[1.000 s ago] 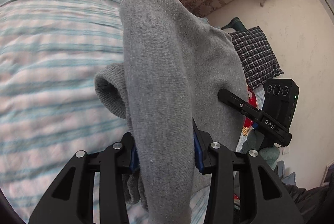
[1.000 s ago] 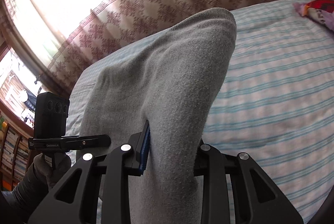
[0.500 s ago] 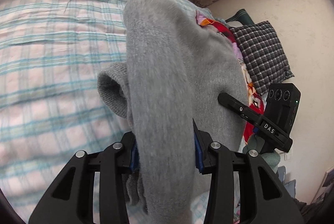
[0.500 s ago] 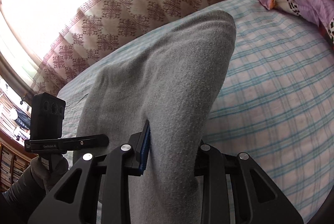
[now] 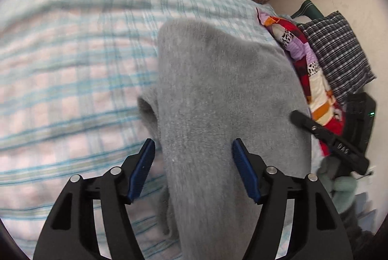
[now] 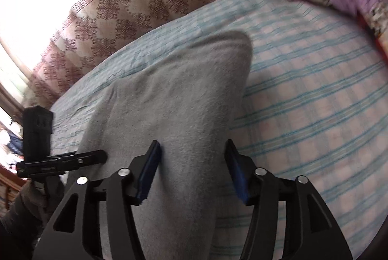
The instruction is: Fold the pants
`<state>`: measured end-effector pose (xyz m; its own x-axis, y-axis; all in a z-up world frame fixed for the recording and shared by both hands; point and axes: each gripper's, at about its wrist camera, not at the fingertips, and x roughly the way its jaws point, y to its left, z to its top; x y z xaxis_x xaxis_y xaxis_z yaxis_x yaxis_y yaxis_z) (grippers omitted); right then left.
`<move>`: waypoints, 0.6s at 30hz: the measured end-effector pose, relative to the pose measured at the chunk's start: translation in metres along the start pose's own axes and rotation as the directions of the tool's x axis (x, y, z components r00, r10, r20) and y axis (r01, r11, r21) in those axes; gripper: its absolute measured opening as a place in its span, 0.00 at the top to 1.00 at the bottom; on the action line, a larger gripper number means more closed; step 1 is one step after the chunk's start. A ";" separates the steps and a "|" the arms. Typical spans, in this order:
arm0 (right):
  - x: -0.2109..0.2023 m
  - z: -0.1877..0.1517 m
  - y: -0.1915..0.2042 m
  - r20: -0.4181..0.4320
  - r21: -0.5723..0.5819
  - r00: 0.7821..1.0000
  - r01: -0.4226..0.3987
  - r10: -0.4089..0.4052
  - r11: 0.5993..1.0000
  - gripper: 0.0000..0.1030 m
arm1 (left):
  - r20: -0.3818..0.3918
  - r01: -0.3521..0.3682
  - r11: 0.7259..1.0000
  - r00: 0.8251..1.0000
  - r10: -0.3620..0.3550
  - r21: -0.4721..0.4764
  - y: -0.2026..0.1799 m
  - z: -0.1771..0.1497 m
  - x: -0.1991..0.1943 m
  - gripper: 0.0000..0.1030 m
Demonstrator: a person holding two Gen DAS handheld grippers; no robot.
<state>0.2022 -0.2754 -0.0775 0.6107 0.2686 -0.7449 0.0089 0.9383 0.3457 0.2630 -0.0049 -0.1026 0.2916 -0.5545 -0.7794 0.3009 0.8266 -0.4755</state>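
The grey pants lie over the plaid bed sheet, running forward from between my fingers. My left gripper is open, its blue pads apart with a gap on the left side of the cloth. In the right wrist view the grey pants likewise run between the jaws. My right gripper is open; the left pad touches the cloth, the right pad stands clear of it. Each view shows the other gripper's camera mount at its edge.
A colourful patchwork quilt and a dark checked pillow lie at the bed's right edge. A patterned curtain hangs behind the bed by a bright window. The plaid sheet spreads to the right.
Both grippers have opened and let go of the pants. The raised fold has dropped down toward the bed, and both views have tilted downward.
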 end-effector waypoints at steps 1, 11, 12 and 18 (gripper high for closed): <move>-0.009 0.002 0.002 0.029 -0.016 0.999 0.038 -0.037 0.999 0.45 | 0.026 -0.031 0.999 0.999 0.031 0.016 -0.004 -0.001 -0.008 0.34; -0.013 0.033 0.044 0.099 -0.165 0.992 0.099 -0.083 0.981 0.44 | 0.170 -0.245 0.911 0.965 0.198 0.332 -0.074 -0.052 -0.062 0.34; -0.008 0.035 0.048 0.091 -0.177 0.992 0.101 -0.086 0.979 0.44 | 0.168 -0.253 0.895 0.964 0.204 0.366 -0.079 -0.059 -0.061 0.34; 0.047 0.047 0.046 0.011 -0.234 0.983 0.180 -0.182 0.955 0.44 | 0.139 -0.271 0.862 0.962 0.234 0.429 -0.077 -0.081 -0.043 0.34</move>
<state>0.2686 -0.2302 -0.0701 0.6076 0.0908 -0.7890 -0.0675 0.9958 0.0626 0.1538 -0.0369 -0.0653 0.4768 -0.3538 -0.8046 0.5697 0.8215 -0.0236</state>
